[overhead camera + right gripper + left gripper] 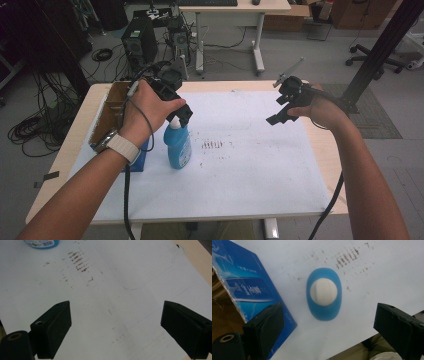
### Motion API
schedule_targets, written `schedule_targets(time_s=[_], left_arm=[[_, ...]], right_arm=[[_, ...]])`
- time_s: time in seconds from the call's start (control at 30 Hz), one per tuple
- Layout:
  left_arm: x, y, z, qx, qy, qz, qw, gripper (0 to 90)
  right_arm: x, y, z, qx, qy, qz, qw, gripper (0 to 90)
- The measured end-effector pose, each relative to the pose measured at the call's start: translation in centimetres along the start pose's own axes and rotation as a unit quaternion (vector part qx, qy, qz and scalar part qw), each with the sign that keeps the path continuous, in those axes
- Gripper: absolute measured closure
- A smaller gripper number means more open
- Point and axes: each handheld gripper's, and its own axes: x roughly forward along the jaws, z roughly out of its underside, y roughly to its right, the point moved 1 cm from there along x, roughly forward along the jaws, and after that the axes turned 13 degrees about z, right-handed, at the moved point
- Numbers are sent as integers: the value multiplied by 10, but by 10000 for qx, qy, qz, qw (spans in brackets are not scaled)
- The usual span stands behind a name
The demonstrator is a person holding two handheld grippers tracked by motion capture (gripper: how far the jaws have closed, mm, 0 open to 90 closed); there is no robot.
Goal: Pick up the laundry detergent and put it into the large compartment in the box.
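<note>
Left gripper [175, 112] wide open, directly above blue bottle [178, 145]; blue box [134, 157] at bottle's 9 o'clock. Right gripper [280, 112] wide open, empty, over white sheet [240, 175] at bottle's 3 o'clock.

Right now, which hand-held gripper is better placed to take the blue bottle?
The left hand-held gripper. It hovers open directly above the blue bottle, white cap between its jaws. The right hand-held gripper is open too, but far across the paper.
</note>
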Motion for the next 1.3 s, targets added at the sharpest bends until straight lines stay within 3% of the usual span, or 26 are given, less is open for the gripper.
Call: schedule_targets(time_s=[0.23,0.47,1.3], left_arm=[[3,-2,-2,-59,13,-32,10000,99],[12,-9,-2,-217,-4,99,9997,99],[32,-14,-3,-348,53,86,9993,95]], right_arm=[[3,0,1,-2,-27,-19,10000,97],[4,0,1,8,-28,-26,10000,97],[10,-1,2,19,-56,-76,10000,97]])
